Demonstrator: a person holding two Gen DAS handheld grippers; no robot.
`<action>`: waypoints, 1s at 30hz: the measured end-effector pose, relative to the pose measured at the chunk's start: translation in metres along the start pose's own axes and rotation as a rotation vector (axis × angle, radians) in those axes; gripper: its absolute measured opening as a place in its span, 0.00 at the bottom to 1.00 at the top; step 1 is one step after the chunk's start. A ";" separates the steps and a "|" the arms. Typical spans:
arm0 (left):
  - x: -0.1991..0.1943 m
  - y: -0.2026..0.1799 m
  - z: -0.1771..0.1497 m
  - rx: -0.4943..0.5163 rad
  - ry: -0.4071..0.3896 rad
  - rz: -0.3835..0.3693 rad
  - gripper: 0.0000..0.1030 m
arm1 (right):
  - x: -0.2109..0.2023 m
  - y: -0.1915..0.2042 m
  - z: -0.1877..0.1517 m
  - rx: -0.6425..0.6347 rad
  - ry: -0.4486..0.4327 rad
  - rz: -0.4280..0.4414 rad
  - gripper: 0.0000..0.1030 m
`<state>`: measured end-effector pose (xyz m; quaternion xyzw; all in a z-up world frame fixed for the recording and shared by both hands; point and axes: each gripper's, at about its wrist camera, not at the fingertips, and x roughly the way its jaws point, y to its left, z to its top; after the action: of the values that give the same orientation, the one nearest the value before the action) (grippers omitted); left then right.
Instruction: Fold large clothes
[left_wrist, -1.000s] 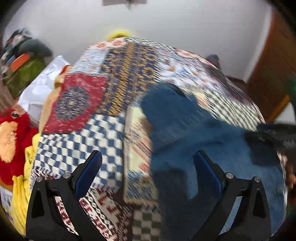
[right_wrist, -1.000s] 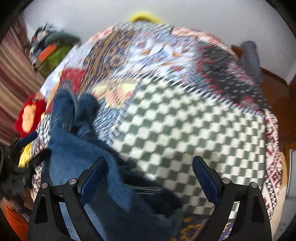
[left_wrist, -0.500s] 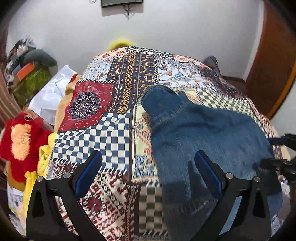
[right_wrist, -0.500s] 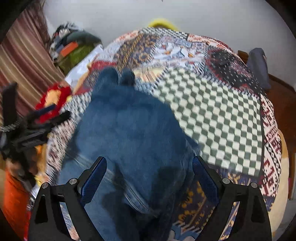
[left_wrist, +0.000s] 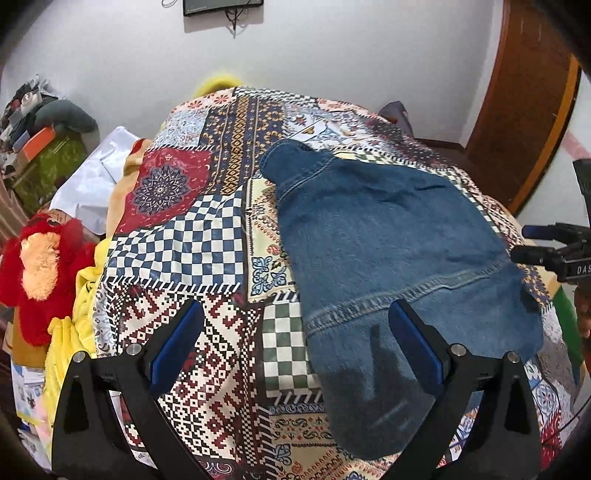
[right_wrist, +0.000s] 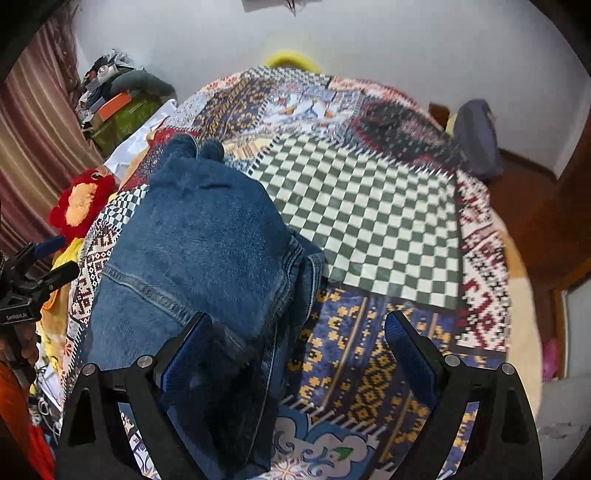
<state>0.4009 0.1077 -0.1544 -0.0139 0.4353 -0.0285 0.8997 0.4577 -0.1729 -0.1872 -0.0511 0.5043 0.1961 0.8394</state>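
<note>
Folded blue jeans (left_wrist: 388, 236) lying flat on patchwork bedspread (left_wrist: 177, 236) of bed, nearer the near edge; leg ends pointing toward far wall, waistband end nearest the cameras. Seam with pale stitching visible across the denim in both views. In right wrist view, jeans (right_wrist: 199, 236) occupy left half of bedspread (right_wrist: 369, 221), layered edges stacked along the right side of the fold.

Left tool (left_wrist: 295, 350): jaws spread wide, released, nothing between them; hovering above near edge of bed, right finger over the waistband end of the denim, left finger over red-and-white patterned patch. Contact with cloth: cannot tell.

Right tool (right_wrist: 295, 358): jaws spread wide, released, empty; left finger over near end of jeans, right finger over blue-and-yellow patch.

Each tool visible at the frame edge of the other's camera: right tool (left_wrist: 554, 251) off the right side of the bed, left tool (right_wrist: 33, 280) off the left side.

Red plush toy (left_wrist: 40, 266) and yellow cloth (left_wrist: 70, 332) beside left edge of bed. Wooden door (left_wrist: 524, 96) at far right, white wall (left_wrist: 332, 48) behind.
</note>
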 end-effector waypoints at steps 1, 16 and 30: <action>-0.002 -0.001 -0.002 -0.001 -0.004 -0.005 0.98 | -0.003 0.001 0.000 -0.004 0.001 -0.002 0.91; 0.069 0.010 -0.023 -0.305 0.188 -0.331 0.98 | 0.065 -0.002 -0.015 0.150 0.204 0.312 0.92; 0.131 0.010 -0.008 -0.421 0.309 -0.517 0.97 | 0.123 -0.002 0.005 0.246 0.232 0.460 1.00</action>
<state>0.4761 0.1090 -0.2623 -0.3036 0.5443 -0.1666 0.7641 0.5137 -0.1388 -0.2914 0.1450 0.6152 0.3118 0.7094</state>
